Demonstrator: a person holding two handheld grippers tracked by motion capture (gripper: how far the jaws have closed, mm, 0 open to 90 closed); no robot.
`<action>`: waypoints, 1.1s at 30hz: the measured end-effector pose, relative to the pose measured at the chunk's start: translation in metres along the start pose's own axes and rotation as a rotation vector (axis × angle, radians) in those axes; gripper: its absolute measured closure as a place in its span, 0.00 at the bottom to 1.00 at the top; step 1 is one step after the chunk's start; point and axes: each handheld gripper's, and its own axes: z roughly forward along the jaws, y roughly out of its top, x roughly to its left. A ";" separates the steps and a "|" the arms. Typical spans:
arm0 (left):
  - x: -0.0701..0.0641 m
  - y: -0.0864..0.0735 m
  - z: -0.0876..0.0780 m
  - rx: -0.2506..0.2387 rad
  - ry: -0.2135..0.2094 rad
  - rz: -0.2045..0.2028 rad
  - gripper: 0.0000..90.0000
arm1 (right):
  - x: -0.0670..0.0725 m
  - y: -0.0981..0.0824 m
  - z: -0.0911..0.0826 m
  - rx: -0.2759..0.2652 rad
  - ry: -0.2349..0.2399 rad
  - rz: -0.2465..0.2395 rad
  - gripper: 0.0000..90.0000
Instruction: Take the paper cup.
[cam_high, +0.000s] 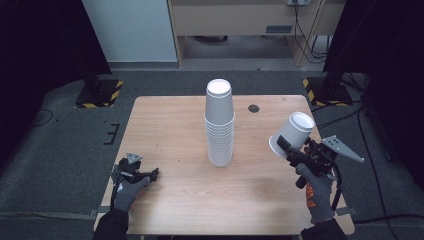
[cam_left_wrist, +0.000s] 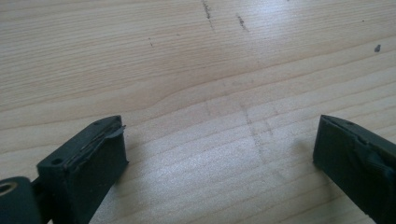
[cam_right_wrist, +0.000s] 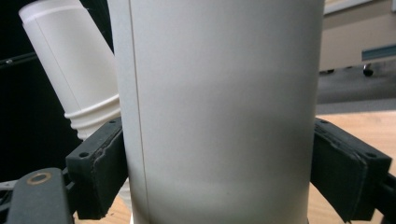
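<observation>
A tall stack of white paper cups stands upside down in the middle of the wooden table. My right gripper hovers over the table's right side, shut on a single white cup that is tilted in the air. In the right gripper view this cup sits between both jaws of the gripper, and the stack shows behind it at the left. My left gripper rests low at the table's front left. Its jaws stand wide apart over bare wood, holding nothing.
A small dark round hole lies in the tabletop right of the stack. Black stand bases with yellow-black stripes sit on the floor beyond both far corners. Cables run along the floor at the right.
</observation>
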 end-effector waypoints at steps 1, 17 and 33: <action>0.000 0.000 0.000 -0.001 0.001 0.000 0.04 | -0.001 -0.003 0.000 0.005 0.000 0.010 0.16; 0.001 0.000 -0.009 -0.069 0.004 -0.016 0.18 | -0.014 -0.029 -0.005 0.036 -0.014 0.116 0.16; -0.009 0.009 -0.024 -0.215 -0.054 -0.011 0.21 | -0.026 -0.039 -0.006 0.008 -0.006 0.265 0.16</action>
